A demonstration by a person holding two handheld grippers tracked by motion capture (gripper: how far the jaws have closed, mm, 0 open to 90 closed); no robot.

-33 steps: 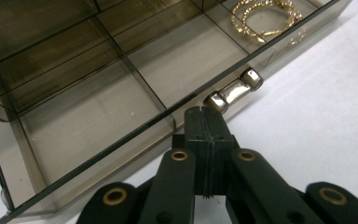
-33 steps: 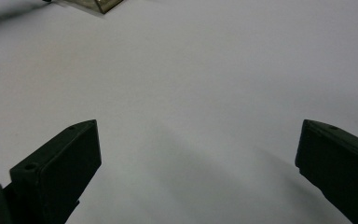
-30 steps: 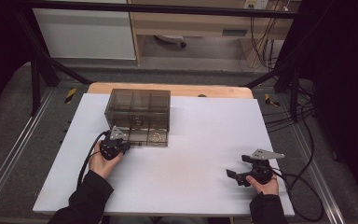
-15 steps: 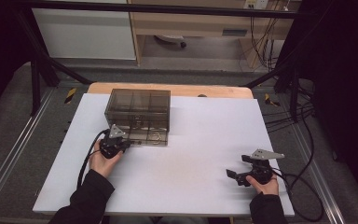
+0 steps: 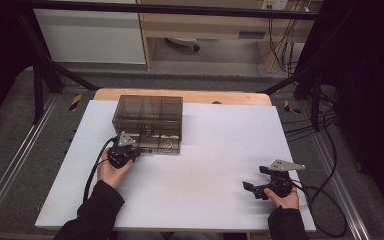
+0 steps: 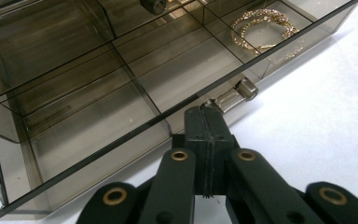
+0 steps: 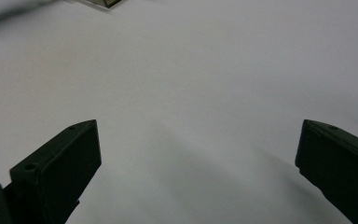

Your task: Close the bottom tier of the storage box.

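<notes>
Toward the left rear of the white worktop point(image 5: 190, 200), near its back edge, sits a smoky clear drawer box point(image 5: 147, 122). At its front the left gripper point(image 6: 207, 116) has its jaws pressed together on the handle point(image 6: 235, 93) of the bottom drawer point(image 6: 121, 112), whose far compartment holds a gold chain point(image 6: 265, 30). Well apart, near the front right corner, the right gripper point(image 5: 254, 187) rests over bare worktop, jaws spread wide with nothing between them.
</notes>
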